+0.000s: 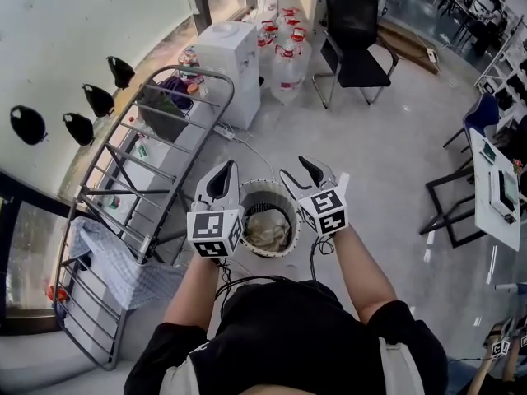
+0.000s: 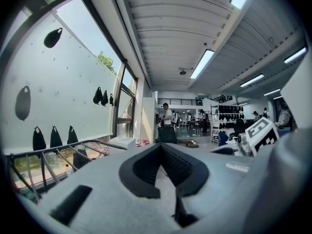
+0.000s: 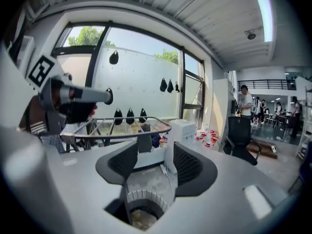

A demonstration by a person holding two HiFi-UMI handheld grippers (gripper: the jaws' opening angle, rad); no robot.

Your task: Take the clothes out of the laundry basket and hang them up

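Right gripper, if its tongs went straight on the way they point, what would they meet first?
Probably the grey floor beside the thin white cable, just short of the white box-shaped cabinet. The right gripper aims over the round white ribbed laundry basket, not into it; depth is unclear.

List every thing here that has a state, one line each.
Left claw: shut, empty.
Right claw: open, empty.
Basket: upright, under the right claw.
Clothes: piled in the basket, not yet taken out.
Rack: unfolded, standing.
Checked cloth: draped over the rack's near end.
Chair: empty.
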